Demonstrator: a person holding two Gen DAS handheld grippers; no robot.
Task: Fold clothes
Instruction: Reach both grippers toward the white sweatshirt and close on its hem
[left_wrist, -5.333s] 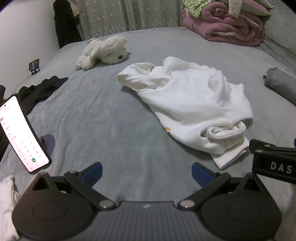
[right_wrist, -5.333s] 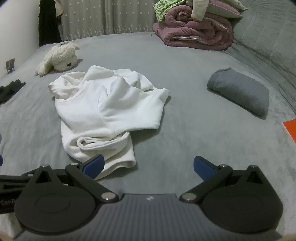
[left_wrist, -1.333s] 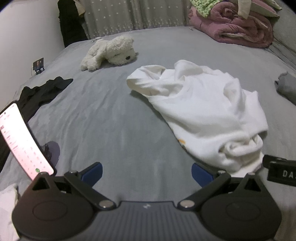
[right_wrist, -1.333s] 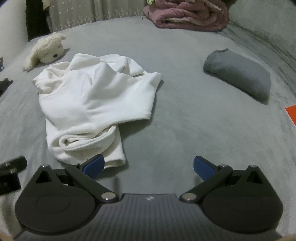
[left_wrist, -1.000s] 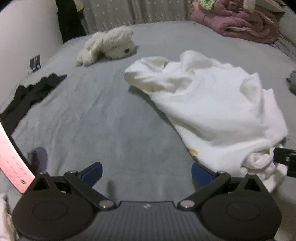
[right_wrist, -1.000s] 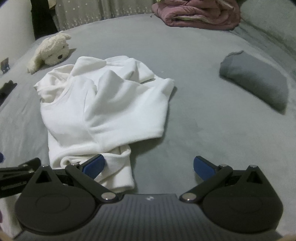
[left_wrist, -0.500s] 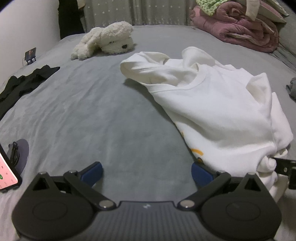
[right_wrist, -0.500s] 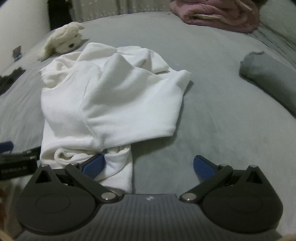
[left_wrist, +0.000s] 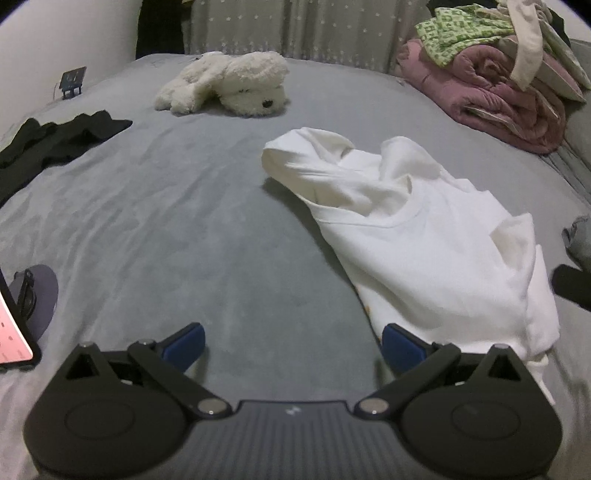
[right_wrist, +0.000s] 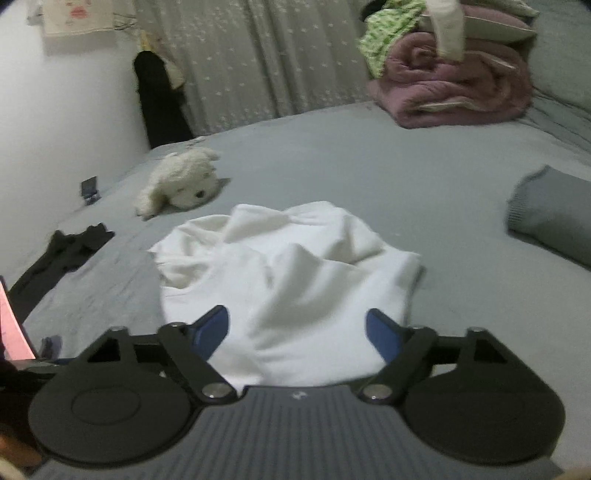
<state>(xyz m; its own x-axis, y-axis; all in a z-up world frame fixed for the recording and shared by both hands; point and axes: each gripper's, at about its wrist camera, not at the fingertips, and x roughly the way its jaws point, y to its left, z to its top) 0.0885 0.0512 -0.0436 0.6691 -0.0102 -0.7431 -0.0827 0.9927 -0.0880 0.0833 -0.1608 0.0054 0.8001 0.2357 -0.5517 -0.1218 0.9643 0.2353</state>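
The grey bed (left_wrist: 192, 229) spreads out ahead of both my grippers and carries everything here; no box, basket or other container shows in either view. Far ahead of my right gripper, at the head of the bed, a rolled pink quilt (right_wrist: 450, 88) holds a green patterned cloth (right_wrist: 384, 40) on top of it.

The white sweatshirt (left_wrist: 424, 243) lies crumpled on the bed, its long axis running from close by my left gripper's right finger away and to the left, with the rounded hood end (left_wrist: 299, 158) farthest from me and the hem bunched nearest. From my left gripper (left_wrist: 291, 343) it sits ahead and to the right, its near edge just beside my right blue pad (left_wrist: 399, 345); only bare bed lies between the two pads, which stand wide apart and grip nothing.

My right gripper (right_wrist: 297, 332) has the sweatshirt straight in front and under it: white cloth fills the gap between the blue pads (right_wrist: 210, 330). Those jaws have just been closing and are still partly apart; I cannot tell whether the pads press the cloth.

A folded grey garment (right_wrist: 550, 218) lies ahead to the right of my right gripper, a black garment (left_wrist: 55, 140) far to the left of my left one, and a white plush dog (left_wrist: 229, 85) well ahead of it.
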